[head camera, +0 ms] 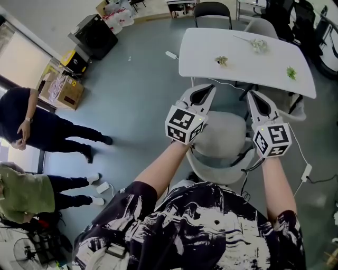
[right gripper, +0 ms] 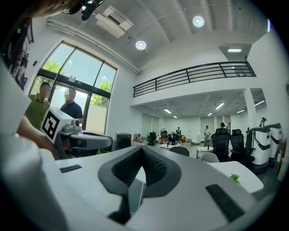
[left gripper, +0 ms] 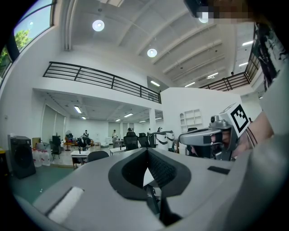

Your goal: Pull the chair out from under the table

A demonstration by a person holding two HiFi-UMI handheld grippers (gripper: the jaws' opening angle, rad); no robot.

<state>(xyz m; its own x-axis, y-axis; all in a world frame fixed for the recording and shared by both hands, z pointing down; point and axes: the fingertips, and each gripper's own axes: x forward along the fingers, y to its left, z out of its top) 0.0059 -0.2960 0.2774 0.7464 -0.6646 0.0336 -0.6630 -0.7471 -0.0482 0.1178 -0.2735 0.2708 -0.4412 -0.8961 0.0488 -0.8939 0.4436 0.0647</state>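
A grey chair stands in front of me in the head view, its seat showing whole on my side of the white table. My left gripper and right gripper are held side by side above the seat's far part, pointing level toward the table. Both are shut with nothing between the jaws. In the left gripper view the left gripper has its jaws together, and the right gripper shows beside it. In the right gripper view the right gripper is likewise shut, with the table ahead.
Two people stand at the left by a cardboard box and a black case. A dark chair sits behind the table. Small green sprigs lie on the table. A cable and plug block lie on the floor at the right.
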